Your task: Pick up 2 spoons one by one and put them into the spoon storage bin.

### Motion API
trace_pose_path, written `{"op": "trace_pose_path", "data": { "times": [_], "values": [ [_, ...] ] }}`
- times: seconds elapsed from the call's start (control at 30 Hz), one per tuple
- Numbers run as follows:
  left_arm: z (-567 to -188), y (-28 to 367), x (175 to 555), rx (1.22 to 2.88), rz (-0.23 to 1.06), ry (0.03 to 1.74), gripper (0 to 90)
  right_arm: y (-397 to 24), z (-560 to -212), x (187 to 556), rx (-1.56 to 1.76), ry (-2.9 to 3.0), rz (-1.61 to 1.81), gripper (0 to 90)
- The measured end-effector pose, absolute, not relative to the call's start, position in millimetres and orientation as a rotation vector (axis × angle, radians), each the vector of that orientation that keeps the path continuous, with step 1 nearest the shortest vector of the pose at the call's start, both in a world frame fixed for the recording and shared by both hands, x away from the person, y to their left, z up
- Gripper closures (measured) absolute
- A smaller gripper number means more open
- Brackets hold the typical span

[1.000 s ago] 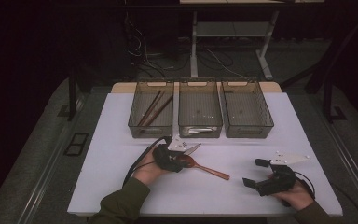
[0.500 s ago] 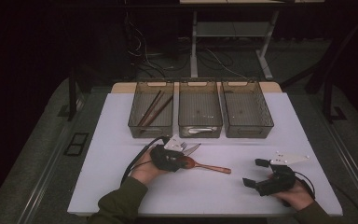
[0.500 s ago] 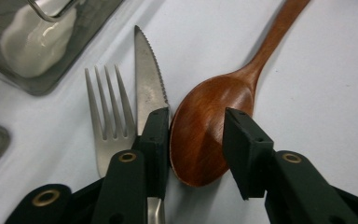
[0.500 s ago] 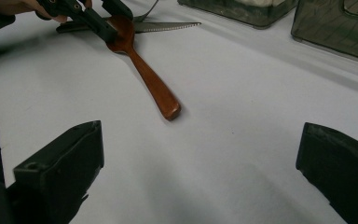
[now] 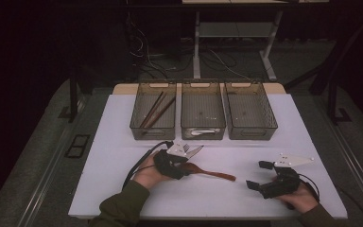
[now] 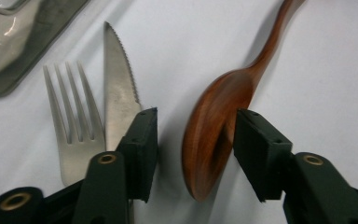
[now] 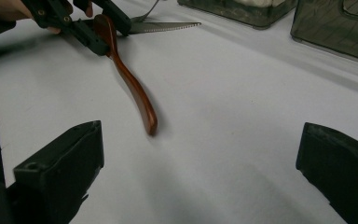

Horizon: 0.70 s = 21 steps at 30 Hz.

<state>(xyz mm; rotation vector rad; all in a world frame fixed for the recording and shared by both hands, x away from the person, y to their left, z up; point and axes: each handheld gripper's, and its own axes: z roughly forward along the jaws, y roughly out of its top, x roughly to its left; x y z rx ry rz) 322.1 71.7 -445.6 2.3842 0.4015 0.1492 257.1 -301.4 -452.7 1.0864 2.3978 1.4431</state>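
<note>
Your left tongs (image 6: pixel 193 140) sat around the bowl of the wooden spoon (image 6: pixel 214 130) on the white tabletop (image 5: pixel 123 189), jaws just opening: one pad touched the bowl's edge, the other stood clear, so no grip. Fork (image 6: pixel 72 135) and knife (image 6: pixel 119 100) lay just beside. Your right tongs (image 5: pixel 259 175) rested wide open and empty, well apart from the spoon's handle end.

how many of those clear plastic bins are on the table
3, in a row at the far side of the white table: the left translucent grey plastic bin holds brown sticks, the middle bin a white utensil, the right bin looks empty.
</note>
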Motion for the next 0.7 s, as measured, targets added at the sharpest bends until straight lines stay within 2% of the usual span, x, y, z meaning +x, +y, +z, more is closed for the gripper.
{"op": "trace_pose_path", "data": {
  "times": [0.23, 0.3, 0.37, 0.5, 0.7],
  "values": [
    [-444.3, 73.4, 322.4, 2.380, 0.134, 0.395, 56.4, -301.2, -452.8, 257.2, 1.085, 2.399, 1.442, 0.6],
    [-443.2, 76.1, 323.1, 2.365, 0.118, 0.400, 61.0, -301.2, -452.9, 257.3, 1.086, 2.401, 1.440, 0.6],
    [-441.6, 79.2, 324.9, 2.357, 0.088, 0.397, 72.4, -301.0, -453.0, 257.3, 1.082, 2.403, 1.438, 0.6],
    [-440.6, 80.0, 324.6, 2.353, 0.062, 0.387, 79.5, -301.0, -453.0, 257.4, 1.082, 2.402, 1.439, 0.6],
    [-439.9, 79.5, 325.9, 2.352, 0.069, 0.407, 80.4, -301.1, -452.7, 257.2, 1.083, 2.402, 1.443, 0.6]
  ]
}}
